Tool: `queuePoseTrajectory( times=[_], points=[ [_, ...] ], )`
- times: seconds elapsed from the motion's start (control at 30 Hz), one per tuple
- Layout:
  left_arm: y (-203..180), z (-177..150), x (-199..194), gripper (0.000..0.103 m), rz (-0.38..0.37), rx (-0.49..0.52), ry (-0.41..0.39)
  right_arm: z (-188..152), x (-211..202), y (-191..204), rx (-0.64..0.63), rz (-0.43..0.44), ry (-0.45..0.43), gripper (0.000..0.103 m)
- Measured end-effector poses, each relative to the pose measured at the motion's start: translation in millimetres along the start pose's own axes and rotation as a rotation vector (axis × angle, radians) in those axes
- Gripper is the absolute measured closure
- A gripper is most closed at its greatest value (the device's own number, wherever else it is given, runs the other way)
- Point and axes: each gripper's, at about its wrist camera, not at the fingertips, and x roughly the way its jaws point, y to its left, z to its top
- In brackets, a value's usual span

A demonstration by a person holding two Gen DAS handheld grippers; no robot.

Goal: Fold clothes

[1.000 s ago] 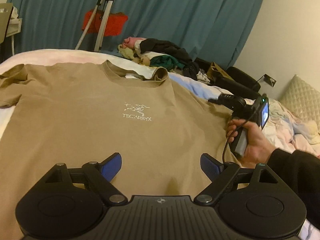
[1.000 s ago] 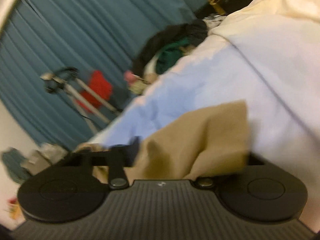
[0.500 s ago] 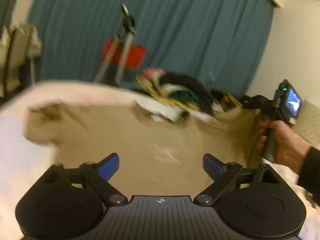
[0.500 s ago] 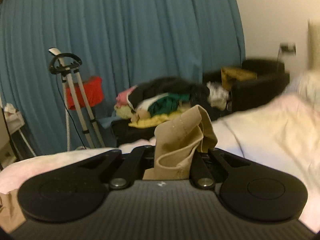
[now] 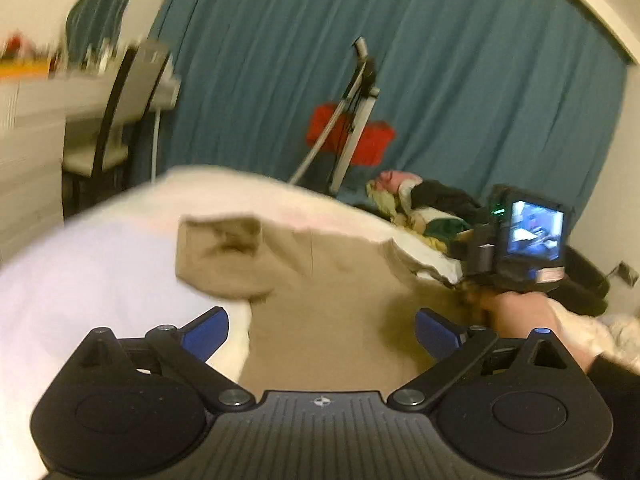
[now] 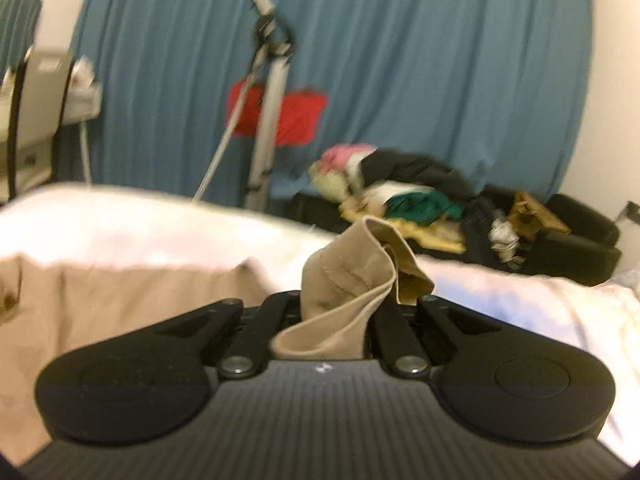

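The tan T-shirt (image 5: 332, 320) is lying across the bed (image 5: 92, 280) in the middle of the left wrist frame, and the right gripper (image 6: 340, 308) is clenching a bunched sleeve of it at centre of its own view. The left gripper (image 5: 322, 330), its fingers having just been opening, is hovering released with nothing between them. The cloth is looking light, soft and floppy, so a hem or shoulder edge is probably offering the best hold.

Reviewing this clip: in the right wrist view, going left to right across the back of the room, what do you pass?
Chair → red bag behind the tripod legs → pile of clothes → black couch. In front of these, the right gripper has its jaws shut on the tan T-shirt.
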Motion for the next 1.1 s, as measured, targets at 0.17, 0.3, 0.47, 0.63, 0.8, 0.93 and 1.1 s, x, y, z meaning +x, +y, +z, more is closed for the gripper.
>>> queuePoseTrajectory(
  times=[0.17, 0.3, 0.47, 0.63, 0.8, 0.93, 1.1],
  points=[
    [9, 0, 8, 0.003, -0.009, -0.026, 0.01, -11, 30, 21, 0.046, 0.086, 0.105, 0.081],
    [9, -2, 11, 0.003, -0.021, -0.021, 0.015, -12, 19, 7, 0.136, 0.249, 0.114, 0.012],
    [-6, -3, 19, 0.003, -0.028, 0.011, 0.015, 0, -47, -23, 0.215, 0.327, 0.047, 0.012],
    [-18, -8, 12, 0.003, -0.013, 0.047, 0.013, -15, -148, -66, 0.231, 0.36, 0.007, 0.012],
    [-57, -32, 0, 0.003, -0.045, 0.14, 0.036, -50, -234, -117, 0.335, 0.377, 0.06, 0.012],
    [-97, -60, -17, 0.003, -0.089, 0.268, 0.063, -85, -283, -152, 0.38, 0.368, 0.063, 0.012],
    [-130, -91, -32, 0.003, -0.142, 0.326, 0.121, -116, -314, -184, 0.413, 0.324, 0.009, 0.012]
  ],
)
